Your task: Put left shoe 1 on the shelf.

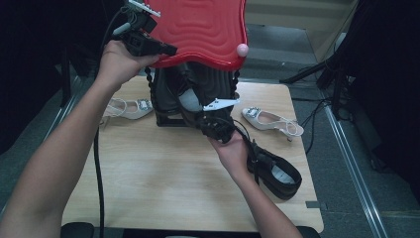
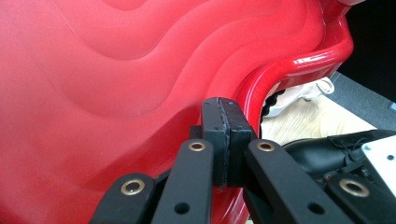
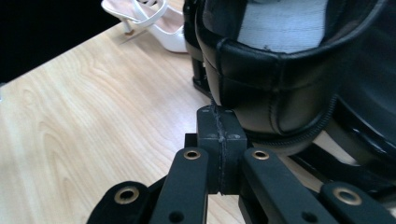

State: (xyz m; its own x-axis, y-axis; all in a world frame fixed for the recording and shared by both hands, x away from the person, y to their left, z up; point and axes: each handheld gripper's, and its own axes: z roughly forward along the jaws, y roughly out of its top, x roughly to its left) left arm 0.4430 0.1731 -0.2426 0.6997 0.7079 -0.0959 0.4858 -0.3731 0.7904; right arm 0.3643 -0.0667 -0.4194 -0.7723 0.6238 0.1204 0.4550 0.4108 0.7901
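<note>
Jaws of right gripper [image 3: 222, 135] pressed together, black boot [image 3: 275, 88] just beyond.

Pale wood-grain rectangular tabletop [image 1: 163, 183] at centre. Grey carpeted floor [image 1: 341, 198] all round, with a shiny metal floor rail [image 1: 352, 174] running from 3 towards 5 o'clock. Black drapes [image 1: 391, 74] at 2 o'clock and 10 o'clock. Beige wall panel [image 1: 297, 15] at 1 o'clock.

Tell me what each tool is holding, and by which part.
Nothing, as far as shows: the left tool is shut against the red lid, and the right tool is shut just under the black shoe collar.
</note>
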